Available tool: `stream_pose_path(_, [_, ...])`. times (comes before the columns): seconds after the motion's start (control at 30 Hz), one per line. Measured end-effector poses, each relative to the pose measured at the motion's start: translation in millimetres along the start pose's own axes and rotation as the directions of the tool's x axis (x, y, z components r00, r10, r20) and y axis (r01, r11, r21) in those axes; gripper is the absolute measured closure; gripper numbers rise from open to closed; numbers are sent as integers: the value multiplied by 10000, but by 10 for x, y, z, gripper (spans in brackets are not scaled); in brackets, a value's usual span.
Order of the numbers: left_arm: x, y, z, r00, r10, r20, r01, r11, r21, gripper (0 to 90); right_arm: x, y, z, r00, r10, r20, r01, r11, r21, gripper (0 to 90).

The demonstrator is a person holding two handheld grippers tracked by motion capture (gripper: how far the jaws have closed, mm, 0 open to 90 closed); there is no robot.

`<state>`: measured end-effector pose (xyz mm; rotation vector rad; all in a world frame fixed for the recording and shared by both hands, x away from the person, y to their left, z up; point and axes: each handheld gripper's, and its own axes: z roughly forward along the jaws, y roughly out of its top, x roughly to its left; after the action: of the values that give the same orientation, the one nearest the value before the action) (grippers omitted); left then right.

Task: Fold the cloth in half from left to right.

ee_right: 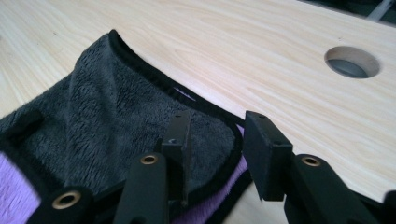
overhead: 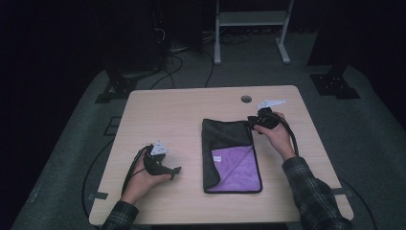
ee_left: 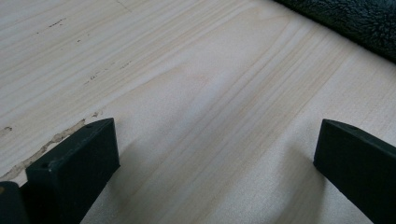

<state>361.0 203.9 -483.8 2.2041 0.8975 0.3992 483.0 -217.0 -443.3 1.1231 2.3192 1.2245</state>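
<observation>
High view shows a wooden table [overhead: 167, 115] with a folded towel [overhead: 230, 136] lying a little right of its middle, dark grey outside with a purple inner face [overhead: 237, 170] turned up toward the near edge. The right gripper [overhead: 253, 123] sits at the towel's far right corner, held by the person's right hand [overhead: 277, 136]. In the right gripper view, its two black jaws stand partly apart over that black-hemmed corner [ee_right: 219, 126]; one jaw lies over the grey pile and the other just past the hem, and the pads do not press the cloth. A round cable hole [ee_right: 351, 61] lies beyond, toward the far edge. The left gripper [overhead: 173, 171] rests near the near left part of the table, well apart from the towel, its jaws wide open over bare wood.
</observation>
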Motion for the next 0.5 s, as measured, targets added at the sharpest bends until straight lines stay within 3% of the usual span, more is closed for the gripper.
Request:
stream_pose_path(0.27, [0, 0, 0, 10000, -2, 0, 2, 10000, -1, 0, -103, -38, 317, 9995, 157, 292, -171, 9987, 482, 641])
stream_pose_path(0.37, [0, 0, 0, 10000, 0, -2, 0, 10000, -4, 0, -129, -93, 388, 9997, 244, 100, -249, 9982, 547, 643])
stream_pose_path(0.5, [0, 0, -1, 10000, 1, 1, -1, 10000, 8, 0, -114, -97, 418, 9997, 135, 215, -147, 9983, 565, 766])
